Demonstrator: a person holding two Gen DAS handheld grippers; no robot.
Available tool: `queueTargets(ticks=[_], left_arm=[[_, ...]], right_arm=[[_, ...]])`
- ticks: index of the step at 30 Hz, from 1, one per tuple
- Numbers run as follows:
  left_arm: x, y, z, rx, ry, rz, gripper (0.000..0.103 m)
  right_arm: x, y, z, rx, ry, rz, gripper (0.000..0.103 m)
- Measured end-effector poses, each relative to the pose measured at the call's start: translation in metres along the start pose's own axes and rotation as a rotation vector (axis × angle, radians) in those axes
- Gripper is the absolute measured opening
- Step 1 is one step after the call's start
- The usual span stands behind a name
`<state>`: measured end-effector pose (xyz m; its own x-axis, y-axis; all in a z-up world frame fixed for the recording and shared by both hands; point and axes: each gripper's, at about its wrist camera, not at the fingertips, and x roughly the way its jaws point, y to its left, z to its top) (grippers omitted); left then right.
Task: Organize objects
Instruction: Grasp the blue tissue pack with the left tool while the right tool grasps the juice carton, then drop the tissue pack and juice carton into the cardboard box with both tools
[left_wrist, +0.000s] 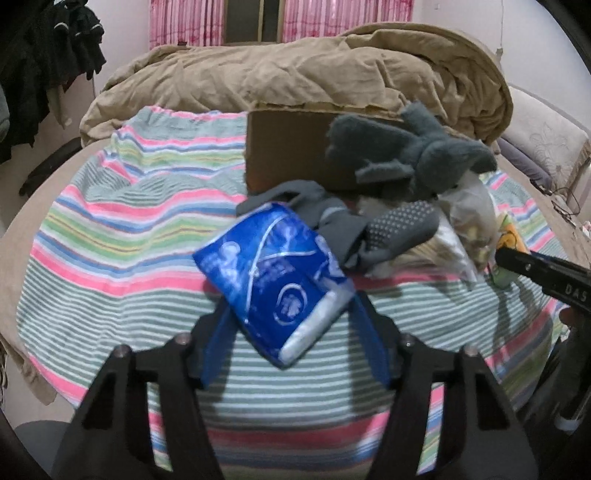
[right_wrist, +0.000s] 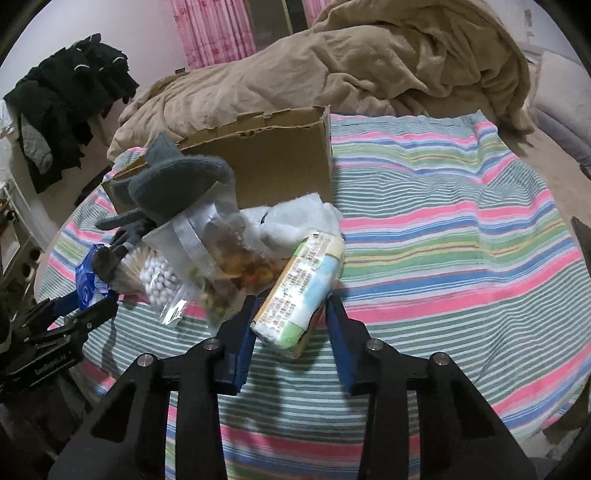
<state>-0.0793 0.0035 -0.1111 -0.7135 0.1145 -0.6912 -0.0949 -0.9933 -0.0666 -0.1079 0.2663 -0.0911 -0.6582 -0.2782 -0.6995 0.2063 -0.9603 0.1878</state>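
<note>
A pile of objects lies on a striped cloth (left_wrist: 110, 236) in front of a cardboard box (left_wrist: 288, 147). My left gripper (left_wrist: 291, 314) is shut on a blue plastic packet (left_wrist: 273, 273) at the pile's near left. My right gripper (right_wrist: 291, 306) is shut on a pale wrapped packet with printed text (right_wrist: 303, 288). Grey socks (left_wrist: 399, 229) and a grey fleece item (left_wrist: 413, 147) lie on the pile. In the right wrist view, a bag of cotton swabs (right_wrist: 155, 277) and a clear snack bag (right_wrist: 229, 266) lie beside the pale packet, in front of the box (right_wrist: 280, 162).
A tan duvet (left_wrist: 295, 70) is bunched behind the box. Dark clothes (right_wrist: 70, 96) hang at the left. A white pillow (left_wrist: 546, 136) lies at the right edge. Striped cloth (right_wrist: 461, 221) stretches right of the pile.
</note>
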Motion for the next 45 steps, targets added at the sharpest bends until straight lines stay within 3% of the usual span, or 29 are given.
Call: queueTargets(ticks=[5, 18, 26, 33, 38, 45], left_arm=[[-0.003, 0.003, -0.003, -0.017, -0.01, -0.022, 0.05], [-0.046, -0.001, 0.011, -0.028, -0.094, -0.075, 0.047], [-0.072, -0.004, 0.042, -0.015, -0.153, -0.122, 0.047], [-0.078, -0.017, 0.085, 0.04, -0.202, -0.172, 0.047], [-0.065, -0.031, 0.124, 0.091, -0.209, -0.203, 0.048], [-0.024, -0.061, 0.164, 0.158, -0.18, -0.261, 0.048]], right_arm=[[-0.003, 0.0, -0.001, -0.002, -0.004, 0.014, 0.035], [-0.036, 0.006, 0.008, -0.02, -0.082, 0.033, 0.027], [-0.042, 0.006, 0.016, -0.03, -0.097, 0.036, 0.025], [-0.069, 0.015, 0.051, -0.084, -0.192, 0.034, 0.025], [-0.071, 0.021, 0.09, -0.125, -0.247, 0.025, 0.025], [-0.05, 0.021, 0.123, -0.143, -0.248, 0.021, 0.025]])
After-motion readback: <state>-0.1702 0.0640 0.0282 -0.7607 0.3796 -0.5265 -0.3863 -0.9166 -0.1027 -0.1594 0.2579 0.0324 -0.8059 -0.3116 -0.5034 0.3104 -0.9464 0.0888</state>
